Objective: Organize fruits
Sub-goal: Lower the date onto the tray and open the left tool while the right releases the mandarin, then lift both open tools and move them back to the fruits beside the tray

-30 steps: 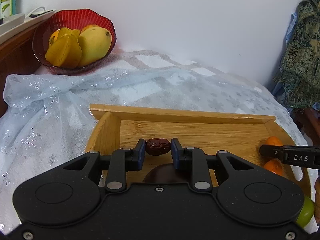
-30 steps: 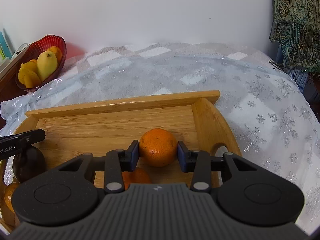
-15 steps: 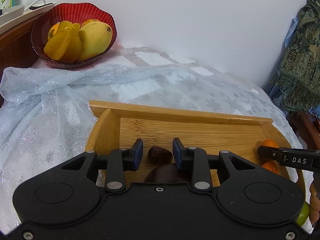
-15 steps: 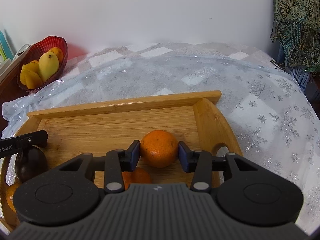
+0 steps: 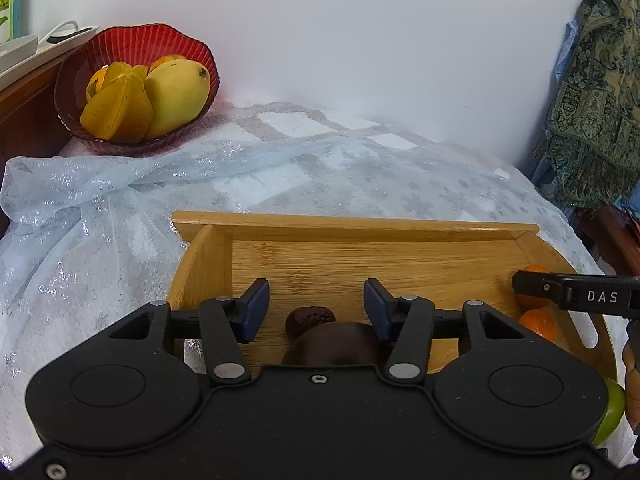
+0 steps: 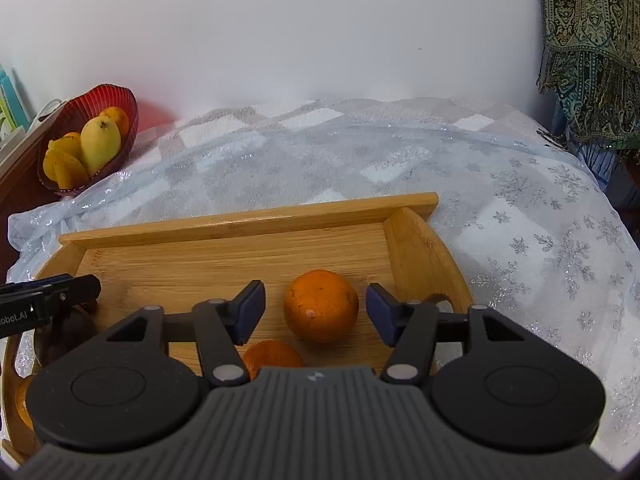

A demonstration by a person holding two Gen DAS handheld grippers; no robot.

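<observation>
Now mid-release: left tool [image 5: 316, 306] and right tool [image 6: 316, 308] spread wide, date [image 5: 310, 318] and orange [image 6: 321, 305] between pads, unheld; next, withdraw upward.

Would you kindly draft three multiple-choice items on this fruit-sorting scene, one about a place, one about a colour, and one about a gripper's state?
1. Where does the large orange sit?
A. In the red bowl
B. On the wooden tray's floor
C. On the cloth

2. What colour is the bowl holding the mango?
A. Red
B. Blue
C. White

3. How is the left gripper?
A. Shut on the date
B. Shut on nothing
C. Open, the date lying free between its fingers

Answers: 1 B, the orange rests on the wooden tray between the right gripper fingers; 2 A, its ribbed wall is red; 3 C, gaps show on both sides of the date.
</observation>
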